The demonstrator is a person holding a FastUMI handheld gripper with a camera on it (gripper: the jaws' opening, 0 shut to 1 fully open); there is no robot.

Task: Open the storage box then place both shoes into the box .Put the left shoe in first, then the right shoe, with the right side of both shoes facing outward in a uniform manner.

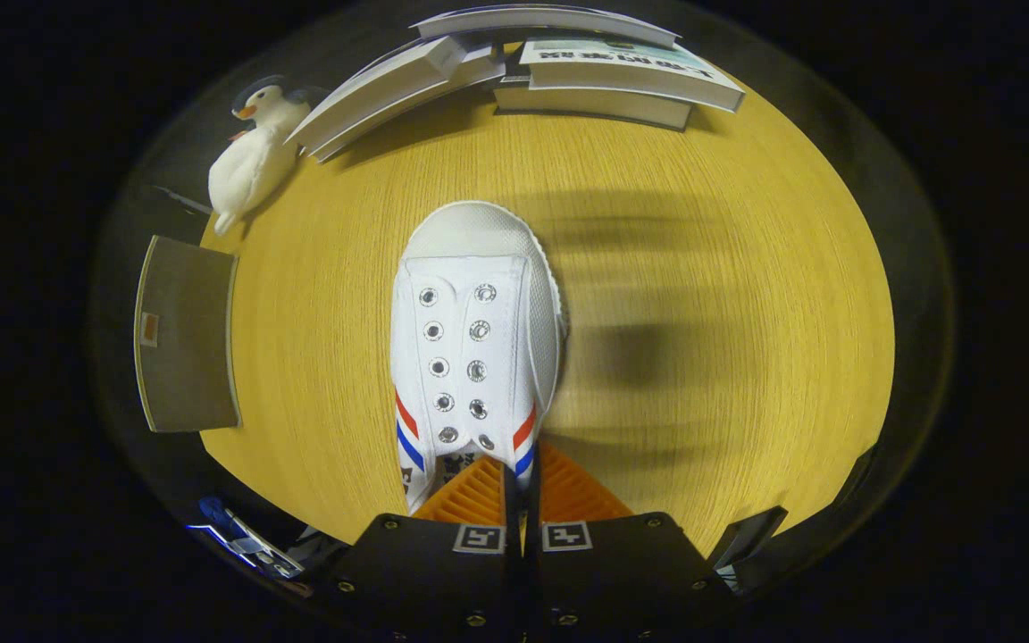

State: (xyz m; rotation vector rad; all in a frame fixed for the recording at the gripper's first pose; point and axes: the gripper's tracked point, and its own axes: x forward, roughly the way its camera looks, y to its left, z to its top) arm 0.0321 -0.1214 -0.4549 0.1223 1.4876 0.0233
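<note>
Gripper view: the gripper (521, 487) has its two orange ribbed fingers (465, 496) pressed nearly together, clamped on the rear collar of a white canvas lace-up shoe with red and blue side stripes (474, 348). Only a thin dark slit of shoe edge sits between the pads. The shoe points straight away from the fingers, its rubber toe cap (474, 228) farthest out, the metal eyelets empty of laces. It casts a blurred dark shadow on the yellow wood-grain counter (702, 295) to its right; whether the sole touches the counter cannot be told.

Beyond the toe, at the far counter edge, lies a loose stack of white-covered books (568, 71). To the left of them is a white plush duck with an orange beak (255, 152). A flat grey-brown rectangular panel (186, 335) sits at the counter's left edge, well apart from the shoe.
</note>
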